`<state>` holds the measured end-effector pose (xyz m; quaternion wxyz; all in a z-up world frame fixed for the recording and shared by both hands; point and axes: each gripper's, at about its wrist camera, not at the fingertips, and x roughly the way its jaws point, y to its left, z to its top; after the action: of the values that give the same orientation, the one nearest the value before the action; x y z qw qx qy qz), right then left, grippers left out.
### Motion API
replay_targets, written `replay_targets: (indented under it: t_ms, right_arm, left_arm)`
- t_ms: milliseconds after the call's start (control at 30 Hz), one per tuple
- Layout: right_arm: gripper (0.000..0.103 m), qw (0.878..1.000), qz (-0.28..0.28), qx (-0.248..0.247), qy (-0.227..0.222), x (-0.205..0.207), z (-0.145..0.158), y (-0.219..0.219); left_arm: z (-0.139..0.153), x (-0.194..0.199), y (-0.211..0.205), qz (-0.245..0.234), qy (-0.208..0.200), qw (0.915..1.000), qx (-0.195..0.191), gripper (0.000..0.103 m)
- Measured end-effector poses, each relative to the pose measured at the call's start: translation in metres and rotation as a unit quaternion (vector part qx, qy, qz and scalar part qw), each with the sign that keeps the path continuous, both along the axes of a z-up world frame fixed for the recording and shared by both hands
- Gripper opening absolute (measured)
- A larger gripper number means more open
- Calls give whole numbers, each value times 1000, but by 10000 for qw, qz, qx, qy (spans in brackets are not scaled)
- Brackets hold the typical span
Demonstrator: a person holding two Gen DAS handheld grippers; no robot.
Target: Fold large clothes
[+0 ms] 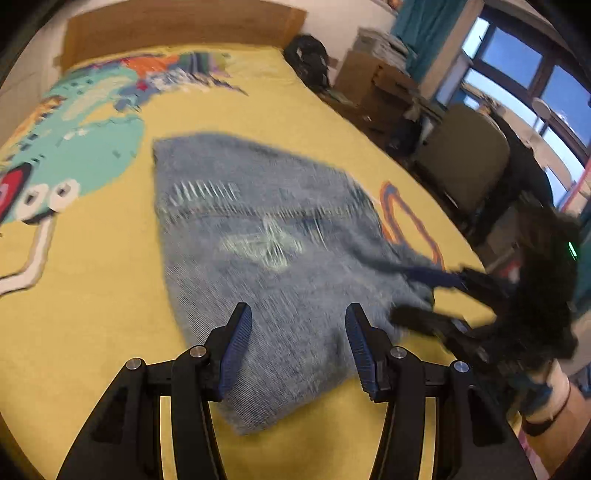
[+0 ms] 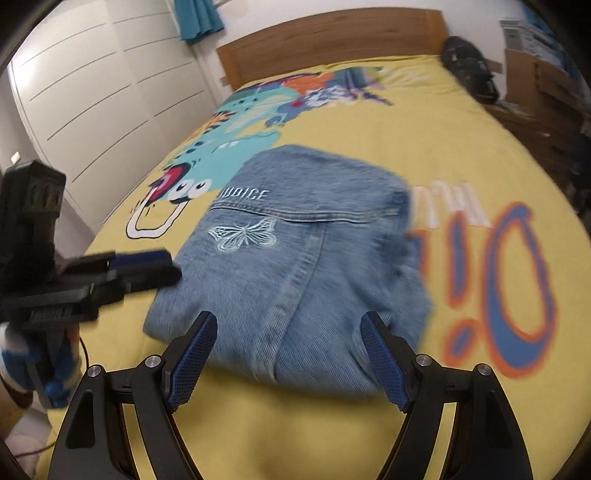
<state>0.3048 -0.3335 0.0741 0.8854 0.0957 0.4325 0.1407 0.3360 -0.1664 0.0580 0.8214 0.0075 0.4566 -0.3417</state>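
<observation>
A folded blue denim garment (image 1: 258, 258) with a white butterfly stitched on it lies in the middle of the bed; it also fills the centre of the right wrist view (image 2: 295, 251). My left gripper (image 1: 299, 308) hovers over its near edge with the jaws apart and nothing pinched. The right gripper (image 2: 289, 316) stands wide open above the garment's near edge, holding nothing. Each gripper shows in the other's view: the blurred right gripper (image 1: 406, 295) at the garment's right corner, the left gripper (image 2: 173, 266) at its left edge.
A yellow bedcover (image 2: 295, 424) with cartoon prints spreads under everything. A wooden headboard (image 1: 177, 26) is at the far end, with a black backpack (image 2: 469, 70) on the far corner. A chair (image 1: 465, 155), cardboard boxes (image 1: 369, 77) and a white wardrobe (image 2: 92, 92) flank the bed.
</observation>
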Motion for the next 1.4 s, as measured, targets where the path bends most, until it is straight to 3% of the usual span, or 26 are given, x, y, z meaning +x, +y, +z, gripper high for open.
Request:
replay_targets:
  t_ms: [167,400,467,533,567,733,867,1000,1067,1100,1133,1167,1233,1300,1400]
  right_arm:
    - [81,9983,-192,100,536,-3,-50,-24]
    - [81,9972,-429,84,606,-26,-46,-53]
    - [81,9973,-528,137,494,-24,-35,-61]
    - [81,9971,-627,138,401,-18,-27,-65]
    - [81,9969,-666,181,379,-10,-24,-66]
    - [82,9940,-714,542,629,29,-34,-65]
    - [81,9886,-542,891,1083,59,-61,-56]
    - [82,9794,-589,1431,1300,75,-81,-59]
    - [75,9747,-527,1739,1301,76,-87,-63]
    - [60,9702,-502,1963,1332,76,-91,-65]
    - [54,9656,-535,2151,1357,76,-95,-67]
    - [52,9615,-564,2325,1353,76,-99,-69]
    - [41,9530,-576,2680,1290,72,-102,-69]
    - [34,9519,-517,2814,1101,67,-95,-67]
    - [25,9521,-385,2934,774,61,-74,-60]
  left_arm:
    - [-28,-19,7,-264,-4,9996,47,47]
    - [-15,-19,20,-190,92,9995,-222,48]
    - [-5,-13,30,22,85,9992,-395,55]
    - [4,-4,40,297,-37,9988,-381,73]
    - [4,2,43,386,-46,9986,-356,73]
    - [-18,46,58,910,523,9938,-355,74]
    - [-42,70,49,673,1011,9918,-388,75]
    - [-57,92,41,439,1411,9866,-693,87]
    - [-67,101,38,379,1610,9825,-860,89]
    - [-73,105,38,338,1706,9792,-1043,87]
    - [-73,108,39,329,1720,9777,-1161,81]
    - [-73,109,42,344,1700,9759,-1324,75]
    - [-66,107,50,378,1574,9756,-1485,52]
    - [-50,102,60,302,1412,9762,-1619,41]
    - [-20,94,73,137,1097,9806,-1621,39]
